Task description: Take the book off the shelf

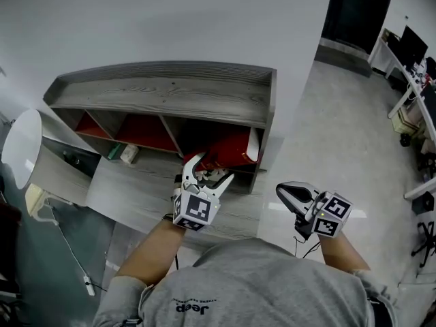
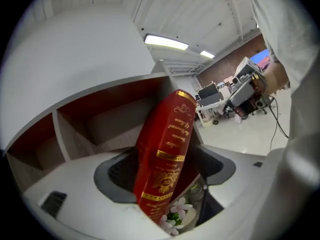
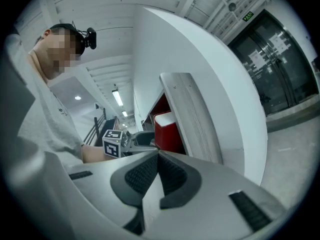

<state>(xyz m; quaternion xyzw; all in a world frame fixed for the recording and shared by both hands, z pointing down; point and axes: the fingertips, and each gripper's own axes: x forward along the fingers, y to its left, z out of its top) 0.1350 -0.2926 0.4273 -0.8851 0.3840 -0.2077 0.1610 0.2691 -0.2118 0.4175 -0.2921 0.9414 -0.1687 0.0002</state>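
Two tongs reach out from the person's grey sleeves. The right tongs (image 1: 283, 191) are pinched fully together with nothing between them, and they hang off to the side beyond the shelf's end panel. The left tongs (image 1: 212, 168) stand wide open. Their own view shows the red book (image 2: 167, 149) between the two dark pads, spine toward the camera, with neither pad clearly pressing on it.

The book leans rather than standing straight, in the rightmost lower compartment of the grey wooden shelf (image 1: 163, 90), right at that compartment's front edge. A small pale box (image 1: 128, 154) lies in the middle compartment, well apart from it.

The step in hand looks like the grasp itself. To do it well, I would roll the left tongs to match the book's lean and push in until the pads cover both covers, not just the spine edge. Then close firmly. Draw the book straight out toward the body, keeping its top corner under the upper board and off the side wall. The right tongs could support the book once it is out.
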